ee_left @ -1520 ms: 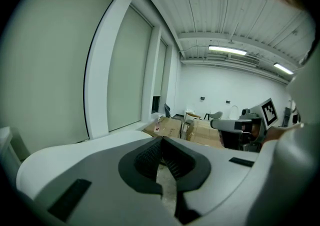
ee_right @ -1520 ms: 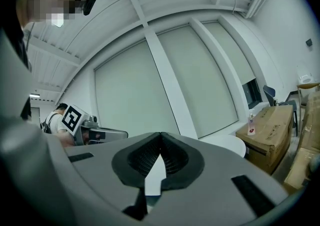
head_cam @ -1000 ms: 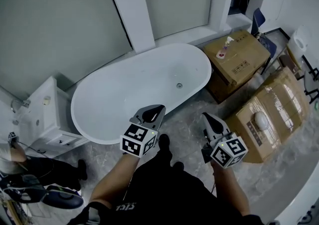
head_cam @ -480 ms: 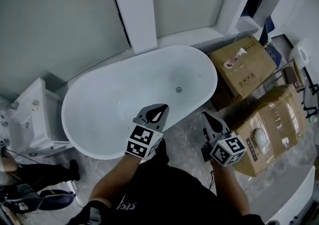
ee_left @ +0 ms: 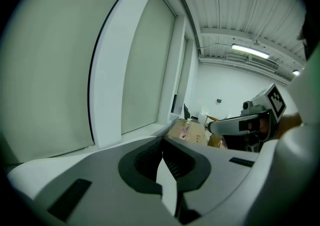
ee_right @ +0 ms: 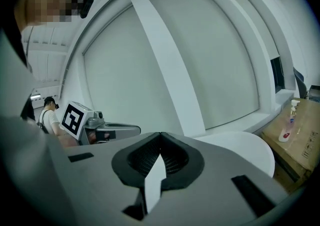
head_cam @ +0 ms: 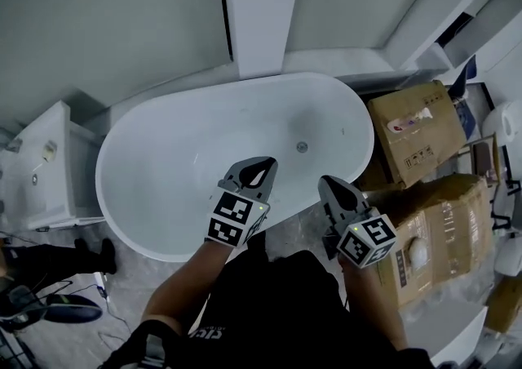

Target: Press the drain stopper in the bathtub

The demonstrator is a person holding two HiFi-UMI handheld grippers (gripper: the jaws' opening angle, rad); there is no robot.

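Note:
The white oval bathtub point(head_cam: 163, 155) lies below me in the head view, with its small round metal drain stopper point(head_cam: 302, 147) on the tub floor toward the right end. My left gripper point(head_cam: 263, 162) is shut and empty, its tips over the tub's near rim, left of and nearer than the stopper. My right gripper point(head_cam: 327, 182) is shut and empty too, just outside the rim, nearer than the stopper. In the left gripper view the left gripper point(ee_left: 162, 141) points at the window wall. The right gripper point(ee_right: 160, 135) points level past the tub's end point(ee_right: 245, 150); the stopper shows in neither gripper view.
Cardboard boxes point(head_cam: 416, 131) point(head_cam: 436, 224) stand close to the tub's right end, one with a bottle point(ee_right: 289, 119) on top. A white cabinet point(head_cam: 41, 171) sits at the left. A white pillar point(head_cam: 261, 8) rises behind the tub. Another person point(ee_right: 49, 115) stands at the left.
The view has come closer and over the tub. Both grippers have moved forward to the tub's near rim, jaws still shut.

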